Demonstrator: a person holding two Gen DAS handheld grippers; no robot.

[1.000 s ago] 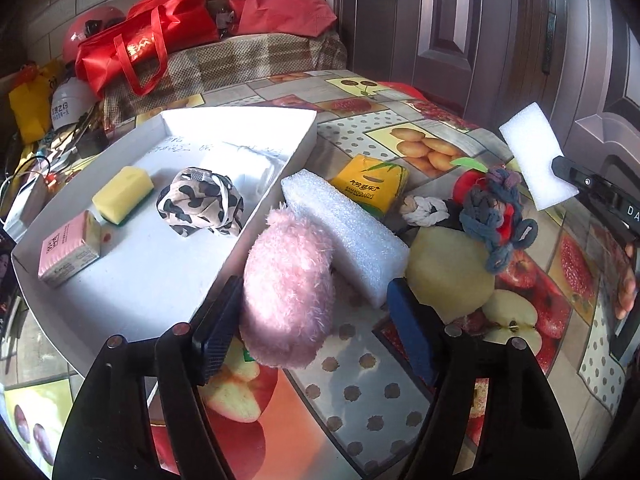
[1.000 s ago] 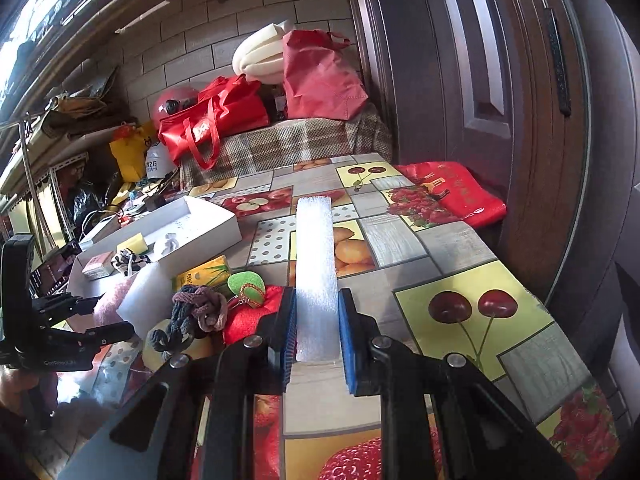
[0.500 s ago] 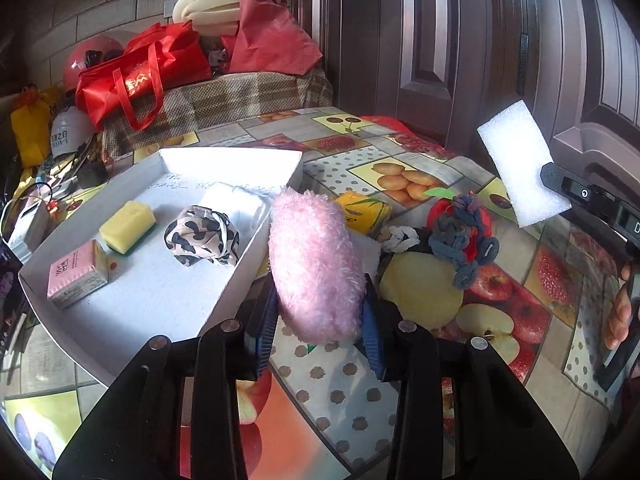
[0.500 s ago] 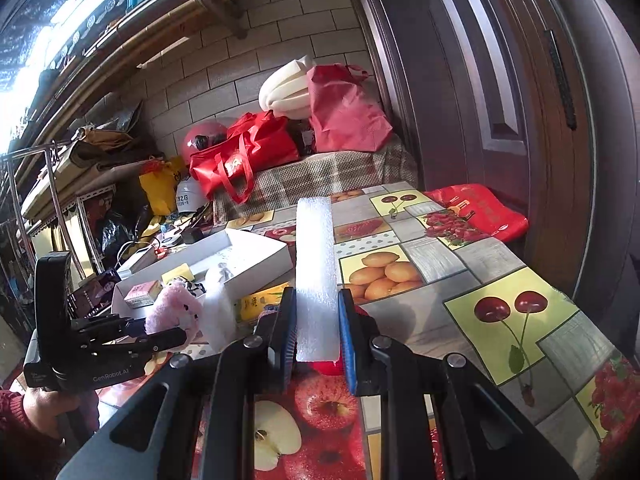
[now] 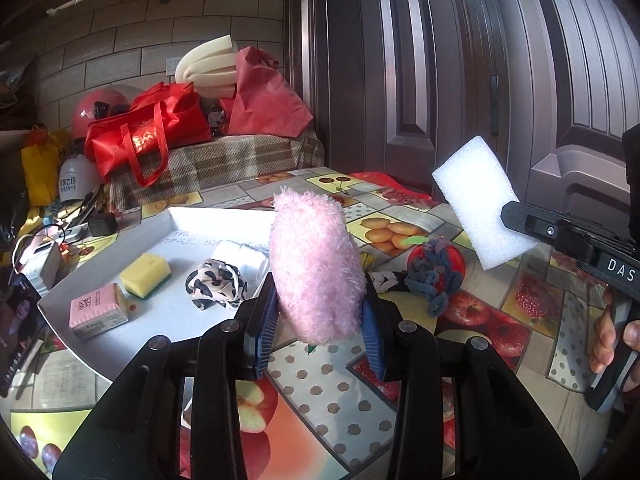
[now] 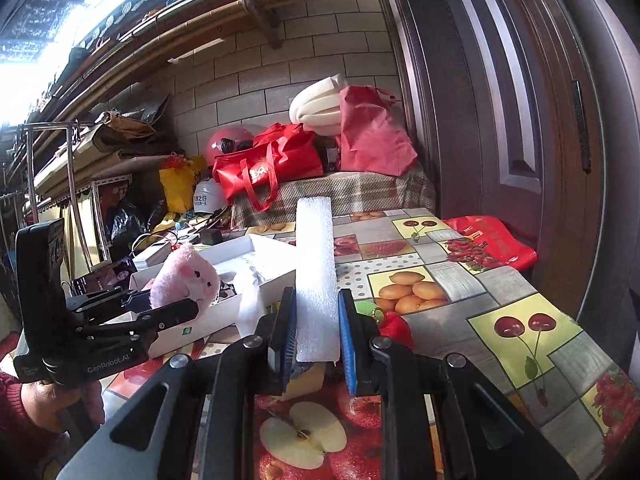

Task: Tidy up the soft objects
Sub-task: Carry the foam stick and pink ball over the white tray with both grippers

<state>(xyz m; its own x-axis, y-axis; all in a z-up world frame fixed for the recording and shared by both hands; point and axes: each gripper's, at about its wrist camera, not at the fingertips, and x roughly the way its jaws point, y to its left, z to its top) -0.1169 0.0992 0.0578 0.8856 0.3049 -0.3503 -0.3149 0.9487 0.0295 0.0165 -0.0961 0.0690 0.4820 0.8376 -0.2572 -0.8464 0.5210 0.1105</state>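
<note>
My left gripper (image 5: 320, 320) is shut on a fluffy pink plush toy (image 5: 316, 264) and holds it upright above the table, next to the white tray (image 5: 168, 320). In the tray lie a yellow sponge (image 5: 145, 275), a pink packet (image 5: 98, 311), a spotted fabric scrunchie (image 5: 216, 290) and a white cloth (image 5: 240, 254). My right gripper (image 6: 316, 344) is shut on a long white foam block (image 6: 316, 280), raised over the table's right part. The right wrist view shows the left gripper (image 6: 160, 308) with the plush (image 6: 184, 276) at the tray's near edge.
A grey-blue knitted rope toy (image 5: 434, 280) and a red toy (image 5: 454, 260) lie on the fruit-print tablecloth (image 5: 328, 392). Another white foam piece (image 6: 249, 310) sits beside the tray. Red bags (image 5: 148, 140) and a helmet (image 5: 98, 110) fill the far end. A dark door (image 5: 440, 60) stands on the right.
The left jaws have closed on the pink plush and lifted it off the table, tipping it upright. The right gripper has risen with the foam block.
</note>
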